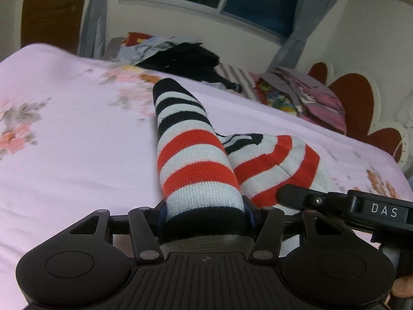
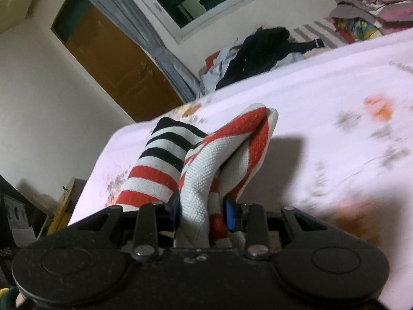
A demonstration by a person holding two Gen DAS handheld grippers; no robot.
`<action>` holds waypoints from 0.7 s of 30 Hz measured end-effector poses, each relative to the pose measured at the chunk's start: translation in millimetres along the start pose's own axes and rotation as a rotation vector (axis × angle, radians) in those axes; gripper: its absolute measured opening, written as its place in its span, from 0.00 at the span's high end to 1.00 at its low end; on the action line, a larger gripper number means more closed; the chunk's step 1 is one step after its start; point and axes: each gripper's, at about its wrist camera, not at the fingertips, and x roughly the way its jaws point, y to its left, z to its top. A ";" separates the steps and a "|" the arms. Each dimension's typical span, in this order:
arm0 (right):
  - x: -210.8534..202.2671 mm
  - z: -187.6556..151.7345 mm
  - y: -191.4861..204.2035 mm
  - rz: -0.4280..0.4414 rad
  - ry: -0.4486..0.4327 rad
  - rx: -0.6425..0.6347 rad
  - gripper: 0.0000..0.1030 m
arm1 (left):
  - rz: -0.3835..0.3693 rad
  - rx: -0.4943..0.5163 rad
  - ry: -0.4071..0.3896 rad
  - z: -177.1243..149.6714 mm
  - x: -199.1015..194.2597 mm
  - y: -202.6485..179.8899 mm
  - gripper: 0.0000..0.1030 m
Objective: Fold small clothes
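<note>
Closest to you, your left hand-held gripper (image 1: pixel 205 214) is clenched on the dark cuff end of a striped garment (image 1: pixel 191 149), a knit piece banded in red, white and black. From that grip one tube of it runs forward over the bed (image 1: pixel 64 155), whose pink sheet carries a blurred flower print. Just right of that tube a second fold of the same knit bunches up, and one finger of your right hand-held gripper (image 1: pixel 294 193) reaches in from the right edge and touches it.

Through the right wrist camera, your right hand-held gripper (image 2: pixel 204 213) is grasping the striped garment (image 2: pixel 206 162) too: white and red cloth is pinched between its blue pads (image 2: pixel 229 214) and rises into a peaked fold. To the left of that peak the black-and-white end droops toward the bed (image 2: pixel 322 90).

Along the far side of the bed lies a dark clothes heap (image 1: pixel 185 59), and further right a stack of folded laundry (image 1: pixel 309 98).
</note>
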 end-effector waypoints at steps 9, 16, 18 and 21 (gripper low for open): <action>29.5 -17.3 -16.5 -0.130 0.062 0.028 0.65 | 0.013 0.024 -0.009 -22.7 22.8 52.0 0.36; 16.9 -10.8 -17.1 -0.177 0.027 0.057 0.53 | 0.019 -0.019 -0.040 -8.5 6.7 47.4 0.35; 16.9 -1.9 -17.9 -0.183 0.008 0.077 0.43 | 0.013 -0.048 -0.038 -1.0 10.3 50.7 0.35; 30.6 7.7 -24.9 -0.183 0.026 0.127 0.43 | 0.025 -0.144 -0.018 2.6 21.3 61.8 0.35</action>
